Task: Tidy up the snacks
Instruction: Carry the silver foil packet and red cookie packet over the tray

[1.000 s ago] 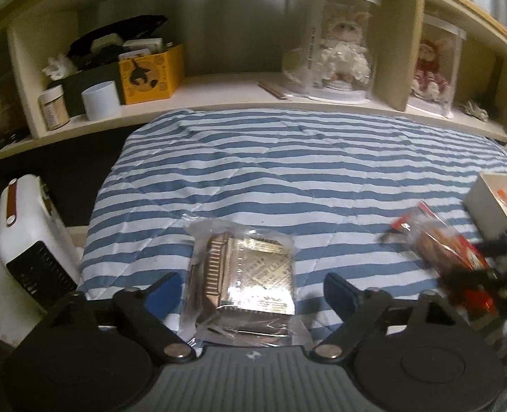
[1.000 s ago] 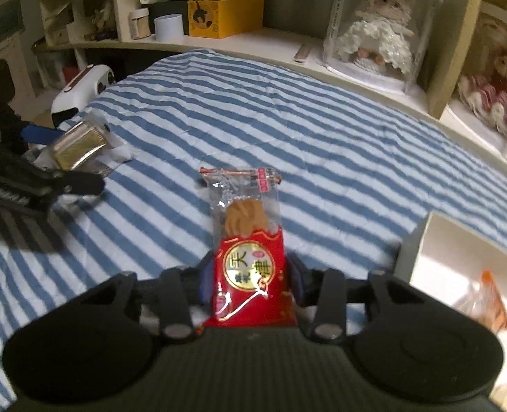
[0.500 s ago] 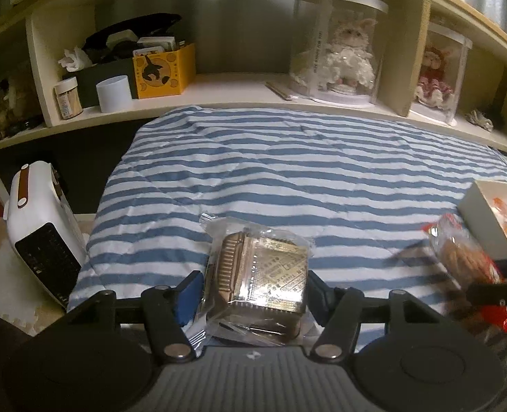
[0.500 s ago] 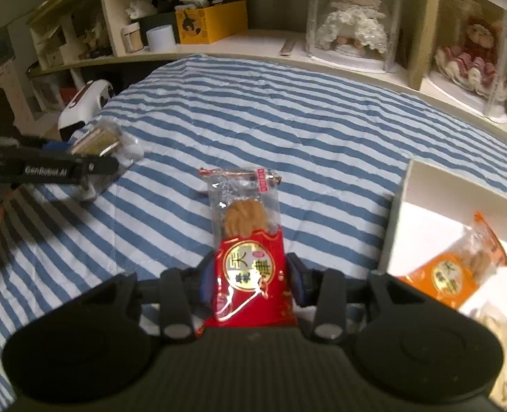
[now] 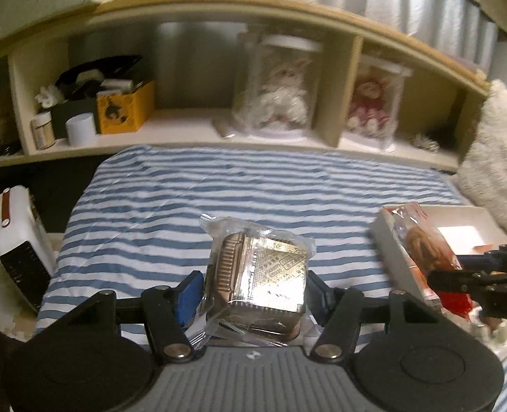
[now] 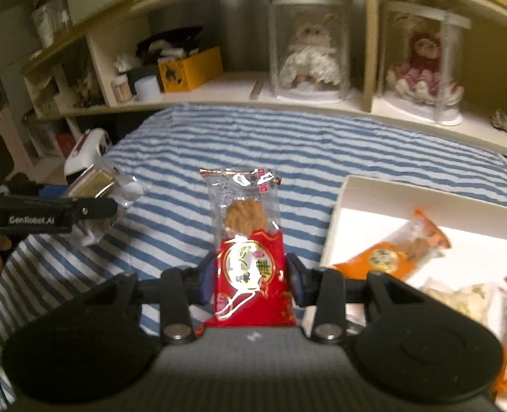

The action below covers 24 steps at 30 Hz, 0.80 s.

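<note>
My left gripper (image 5: 255,290) is shut on a gold foil pastry in a clear wrapper (image 5: 260,283) and holds it above the striped bed (image 5: 239,185). It also shows at the left of the right wrist view (image 6: 95,185). My right gripper (image 6: 250,274) is shut on a red cookie packet (image 6: 248,247), lifted beside the left wall of a white box (image 6: 421,192). That packet also shows at the right of the left wrist view (image 5: 425,250). The box holds an orange packet (image 6: 390,257) and other wrapped snacks (image 6: 459,298).
A shelf headboard (image 5: 191,130) runs behind the bed with a yellow box (image 5: 125,110), a white cup (image 5: 81,128) and two doll cases (image 6: 310,48). A white appliance (image 5: 16,237) stands on the floor at left. A fluffy pillow (image 5: 497,158) lies at right.
My left gripper closed on the gold pastry and lifted it off the bed. My right gripper carried the red packet toward the white box; both views rose and tilted up.
</note>
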### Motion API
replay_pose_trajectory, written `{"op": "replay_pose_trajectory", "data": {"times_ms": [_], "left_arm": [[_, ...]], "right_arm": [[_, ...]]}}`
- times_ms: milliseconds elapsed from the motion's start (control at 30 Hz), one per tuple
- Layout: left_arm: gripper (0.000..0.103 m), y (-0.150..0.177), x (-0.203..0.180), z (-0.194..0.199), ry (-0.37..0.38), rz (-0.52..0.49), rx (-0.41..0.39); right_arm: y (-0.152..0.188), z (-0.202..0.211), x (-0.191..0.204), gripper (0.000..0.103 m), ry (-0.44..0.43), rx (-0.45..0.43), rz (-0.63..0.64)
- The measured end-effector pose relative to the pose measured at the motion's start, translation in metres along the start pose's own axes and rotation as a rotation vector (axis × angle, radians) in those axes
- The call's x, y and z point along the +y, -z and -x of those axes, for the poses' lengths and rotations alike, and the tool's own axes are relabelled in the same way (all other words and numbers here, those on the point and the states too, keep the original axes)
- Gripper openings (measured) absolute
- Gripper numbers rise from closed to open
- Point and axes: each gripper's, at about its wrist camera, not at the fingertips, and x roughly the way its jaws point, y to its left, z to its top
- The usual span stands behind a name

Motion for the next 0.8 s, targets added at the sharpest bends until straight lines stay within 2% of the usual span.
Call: {"op": "replay_pose_trajectory", "data": {"times_ms": [433,633,800], "left_arm": [[0.064,-0.010,-0.063,0.042,0.119,0.007,-0.105],[0.064,-0.016,-0.084,0.040,0.147,0.010,-0.127],[0.064,-0.022,-0.113,0.029,0.197,-0.015,-0.123]], "right_arm": [[0.008,0.080,-0.051,0.047,0.040,-0.146,-0.048],[0.014,0.093,-0.075,0.047,0.048,-0.164,-0.064],[0.018,0.108,-0.098,0.047,0.098,-0.175,-0.055]]}}
